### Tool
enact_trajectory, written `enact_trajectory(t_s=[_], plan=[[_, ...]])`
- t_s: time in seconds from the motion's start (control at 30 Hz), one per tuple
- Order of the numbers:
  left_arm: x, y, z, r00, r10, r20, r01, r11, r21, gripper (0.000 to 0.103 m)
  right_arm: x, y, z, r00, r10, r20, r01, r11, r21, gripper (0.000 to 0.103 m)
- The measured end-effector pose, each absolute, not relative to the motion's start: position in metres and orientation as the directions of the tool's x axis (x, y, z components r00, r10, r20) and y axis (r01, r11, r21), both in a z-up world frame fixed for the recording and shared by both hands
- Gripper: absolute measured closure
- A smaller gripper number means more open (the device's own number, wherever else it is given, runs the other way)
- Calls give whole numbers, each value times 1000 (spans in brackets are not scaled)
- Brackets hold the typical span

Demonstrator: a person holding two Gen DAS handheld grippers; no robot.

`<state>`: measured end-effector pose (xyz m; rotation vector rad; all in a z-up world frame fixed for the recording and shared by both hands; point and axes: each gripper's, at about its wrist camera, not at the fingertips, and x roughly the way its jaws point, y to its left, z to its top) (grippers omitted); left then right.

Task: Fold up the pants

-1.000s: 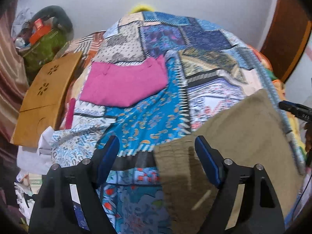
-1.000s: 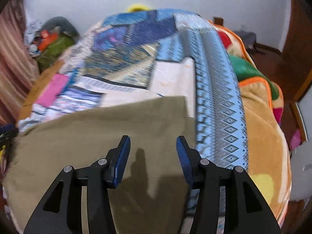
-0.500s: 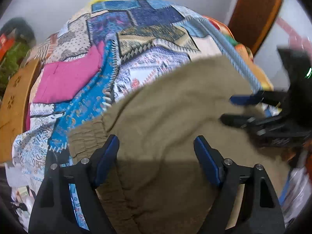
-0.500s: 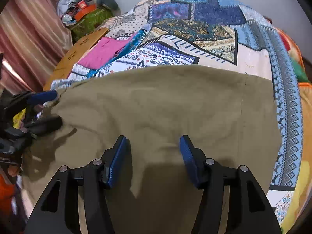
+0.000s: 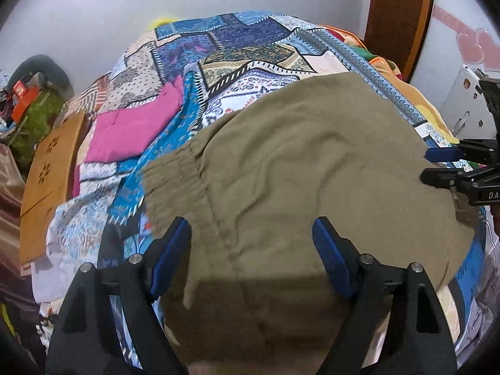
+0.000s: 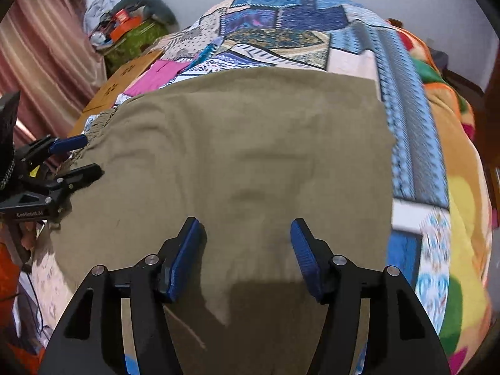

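Observation:
Olive-brown pants (image 5: pixel 297 168) lie spread flat on a patchwork bedspread (image 5: pixel 237 47), their ribbed waistband (image 5: pixel 175 172) at the left. They also fill the right wrist view (image 6: pixel 243 156). My left gripper (image 5: pixel 251 243) is open and empty, hovering over the near part of the pants. My right gripper (image 6: pixel 247 240) is open and empty over the pants' near edge. Each gripper shows in the other's view: the right one (image 5: pixel 437 165) at the pants' right edge, the left one (image 6: pixel 81 156) at the waistband end, both open.
A pink garment (image 5: pixel 131 128) lies on the bed beyond the waistband. A wooden board (image 5: pixel 50 162) leans at the bed's left side, with a cluttered green bag (image 5: pixel 31 109) behind. An orange-and-yellow blanket (image 6: pixel 462 187) covers the right side. A brown door (image 5: pixel 397 15) stands at back right.
Both grippers have swung over the pants and pulled back a little. The pants now fill more of each view. Both grippers stayed open.

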<state>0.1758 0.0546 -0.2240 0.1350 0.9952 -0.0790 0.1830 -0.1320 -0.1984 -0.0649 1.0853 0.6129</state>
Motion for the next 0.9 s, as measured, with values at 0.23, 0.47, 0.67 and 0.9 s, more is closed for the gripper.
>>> enact_trajectory(t_s=[0.23,0.47,0.67,0.9], plan=[[145,74,-220,550,-14,-835,66,997,27,20,157,-149,-200,359,413,-837,-440,866,238,47],[124,86,-217,548,-39,-835,49,999,-15,20,143,-157,-199,403,375,-835,-413,889,200,45],[108,95,-198,549,-30,-835,0,999,-35,20,143,-151,-189,424,337,-840,-430,892,141,45],[96,96,-182,565,-112,-818,-32,987,-157,20,144,-110,-160,473,396,-787,-531,841,105,44]])
